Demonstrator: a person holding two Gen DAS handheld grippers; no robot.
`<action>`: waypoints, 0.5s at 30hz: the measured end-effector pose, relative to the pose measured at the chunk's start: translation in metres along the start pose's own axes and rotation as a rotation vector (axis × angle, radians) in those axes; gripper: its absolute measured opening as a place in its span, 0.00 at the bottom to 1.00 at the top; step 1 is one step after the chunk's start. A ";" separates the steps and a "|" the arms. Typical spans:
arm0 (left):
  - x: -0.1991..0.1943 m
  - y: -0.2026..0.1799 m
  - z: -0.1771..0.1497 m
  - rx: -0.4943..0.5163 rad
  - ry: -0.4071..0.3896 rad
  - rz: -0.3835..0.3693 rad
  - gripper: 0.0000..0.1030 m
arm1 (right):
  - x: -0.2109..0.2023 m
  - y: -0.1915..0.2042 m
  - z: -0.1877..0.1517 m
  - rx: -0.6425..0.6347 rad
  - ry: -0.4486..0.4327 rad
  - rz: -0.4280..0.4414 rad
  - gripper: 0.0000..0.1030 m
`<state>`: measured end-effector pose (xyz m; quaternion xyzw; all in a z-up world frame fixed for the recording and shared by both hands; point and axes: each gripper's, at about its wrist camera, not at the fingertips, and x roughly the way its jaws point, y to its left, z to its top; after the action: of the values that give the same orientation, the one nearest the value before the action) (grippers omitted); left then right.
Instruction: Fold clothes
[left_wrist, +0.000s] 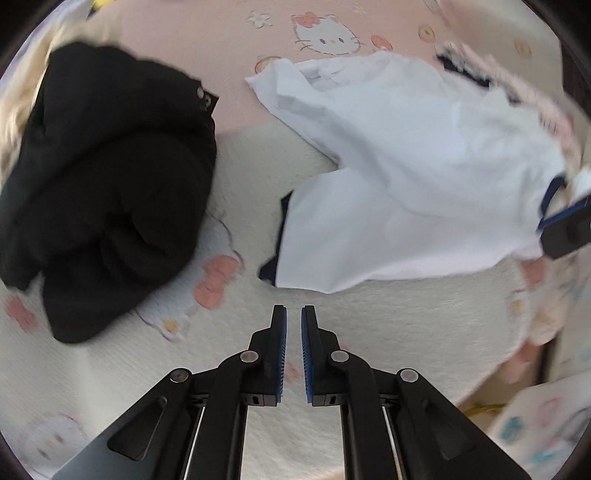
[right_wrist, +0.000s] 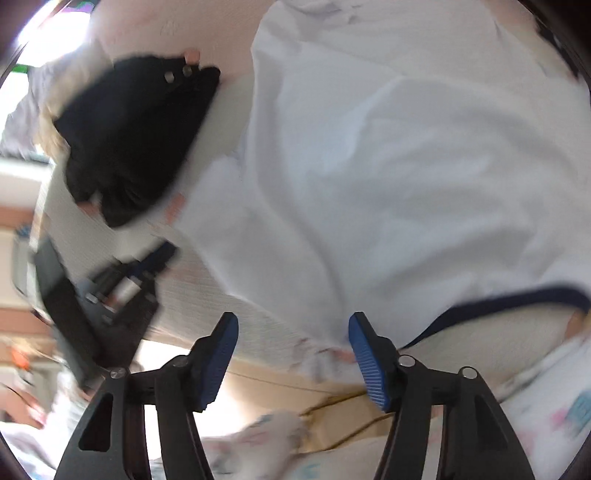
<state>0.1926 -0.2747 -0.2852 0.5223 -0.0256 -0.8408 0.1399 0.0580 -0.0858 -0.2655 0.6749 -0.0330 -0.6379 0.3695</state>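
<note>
A white shirt (left_wrist: 406, 184) with navy trim lies crumpled on the cream bed cover (left_wrist: 369, 332). It fills the right wrist view as the white shirt (right_wrist: 369, 166), its navy collar band (right_wrist: 517, 299) at the lower right. A black garment (left_wrist: 107, 177) sits bunched to the left, and it shows again as the black garment (right_wrist: 140, 136). My left gripper (left_wrist: 293, 317) hovers over bare cover between the two clothes, shut with nothing in it. My right gripper (right_wrist: 293, 325) stands open over the shirt's near edge, pads off the cloth. The other gripper's finger (left_wrist: 569, 225) shows at the right edge.
A pink sheet with a cartoon cat print (left_wrist: 325, 33) lies behind the clothes. A pink patterned garment (left_wrist: 535, 103) lies past the shirt. The bed's edge and a wooden floor (right_wrist: 332, 406) run below my right gripper. The left gripper's body (right_wrist: 122, 284) is blurred at the left.
</note>
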 end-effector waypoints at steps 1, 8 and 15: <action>-0.003 0.003 0.000 -0.031 -0.005 -0.033 0.07 | -0.001 0.002 -0.002 0.007 -0.009 0.004 0.60; -0.010 0.018 0.004 -0.181 -0.020 -0.154 0.08 | -0.007 0.010 -0.009 0.037 -0.037 -0.069 0.60; 0.006 0.037 0.005 -0.464 0.047 -0.389 0.82 | -0.008 -0.014 -0.021 0.388 -0.138 0.086 0.60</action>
<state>0.1937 -0.3126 -0.2809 0.4907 0.2710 -0.8229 0.0927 0.0688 -0.0621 -0.2680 0.6859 -0.2091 -0.6481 0.2565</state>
